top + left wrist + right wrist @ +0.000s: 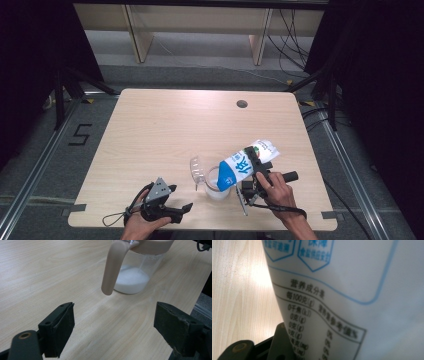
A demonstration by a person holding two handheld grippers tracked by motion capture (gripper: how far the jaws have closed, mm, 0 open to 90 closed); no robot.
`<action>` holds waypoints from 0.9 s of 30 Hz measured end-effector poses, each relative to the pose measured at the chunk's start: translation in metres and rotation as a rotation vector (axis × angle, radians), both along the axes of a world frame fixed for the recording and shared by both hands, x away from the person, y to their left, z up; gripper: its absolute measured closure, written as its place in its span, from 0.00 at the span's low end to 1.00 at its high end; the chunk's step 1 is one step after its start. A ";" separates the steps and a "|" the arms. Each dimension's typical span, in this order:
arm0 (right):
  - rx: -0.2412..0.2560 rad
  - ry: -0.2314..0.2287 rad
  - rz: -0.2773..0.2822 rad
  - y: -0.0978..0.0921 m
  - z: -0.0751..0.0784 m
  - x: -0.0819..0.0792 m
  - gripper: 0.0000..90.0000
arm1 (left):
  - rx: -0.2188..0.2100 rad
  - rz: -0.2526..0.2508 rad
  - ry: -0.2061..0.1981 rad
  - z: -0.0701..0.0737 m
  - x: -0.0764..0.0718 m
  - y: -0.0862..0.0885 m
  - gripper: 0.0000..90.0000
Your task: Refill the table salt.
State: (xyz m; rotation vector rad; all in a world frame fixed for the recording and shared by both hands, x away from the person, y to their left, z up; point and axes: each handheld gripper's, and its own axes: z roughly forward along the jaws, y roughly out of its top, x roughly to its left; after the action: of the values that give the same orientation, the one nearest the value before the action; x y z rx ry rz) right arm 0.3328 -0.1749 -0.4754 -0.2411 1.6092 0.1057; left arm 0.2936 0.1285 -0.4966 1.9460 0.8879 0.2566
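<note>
1. Step in hand, as I judge it: pouring. The right tongs (253, 165) are clamped on a white soft pouch with blue print (242, 165), tipped mouth-down toward the left over a clear plastic jug with a beige rim and handle (216, 184).
2. The jug stands on the pale wood worktop (165, 125), near its front edge and between the two hands. Its clear lid (197, 170) is swung open on the left side.
3. In the left gripper view the jug (135, 277) holds a shallow mound of white granular material at the bottom. The beige handle (113, 267) hangs toward the camera.
4. The left tongs (175, 210) rest on the worktop near the front-left, apart from the jug. Jaws spread wide, nothing between them.
5. In the right gripper view the pouch (352, 290) sits close to the lens: a printed table of small black characters, blue outlined badges above. The surface looks smooth and slightly curved.
6. Next move, judged: keep the pouch mouth over the jug opening, control the tilt, then level it once enough is in. Risk: spilling past the rim.
</note>
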 end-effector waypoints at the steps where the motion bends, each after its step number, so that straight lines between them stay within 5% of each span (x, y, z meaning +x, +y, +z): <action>1: -0.005 0.001 0.000 0.000 0.000 0.000 0.63 | 0.006 -0.003 -0.001 0.000 0.000 0.001 0.18; 5: -0.008 -0.002 -0.001 0.000 0.000 0.000 0.63 | 0.000 0.000 -0.002 0.000 0.000 0.000 0.18; 6: -0.009 -0.002 -0.001 0.000 0.001 0.000 0.63 | 0.031 -0.006 -0.006 0.000 0.001 0.002 0.18; 9: 0.002 -0.003 -0.004 0.000 0.001 0.000 0.63 | -0.001 0.001 -0.002 0.000 0.000 0.000 0.18; 16: -0.071 -0.041 0.045 0.002 0.007 0.003 0.64 | 0.005 0.001 -0.002 0.000 0.000 0.001 0.18; 19: -0.019 -0.014 0.009 0.001 0.003 0.002 0.64 | 0.000 0.008 0.001 0.000 0.000 0.001 0.18; 27: -0.017 -0.014 0.000 0.000 0.003 0.001 0.64 | 0.019 -0.004 -0.007 0.000 0.001 0.001 0.18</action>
State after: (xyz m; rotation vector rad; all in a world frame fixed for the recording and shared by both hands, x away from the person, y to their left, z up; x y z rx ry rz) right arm 0.3339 -0.1746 -0.4720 -0.2542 1.5966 0.0901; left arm 0.2946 0.1299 -0.4963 1.9630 0.8803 0.2700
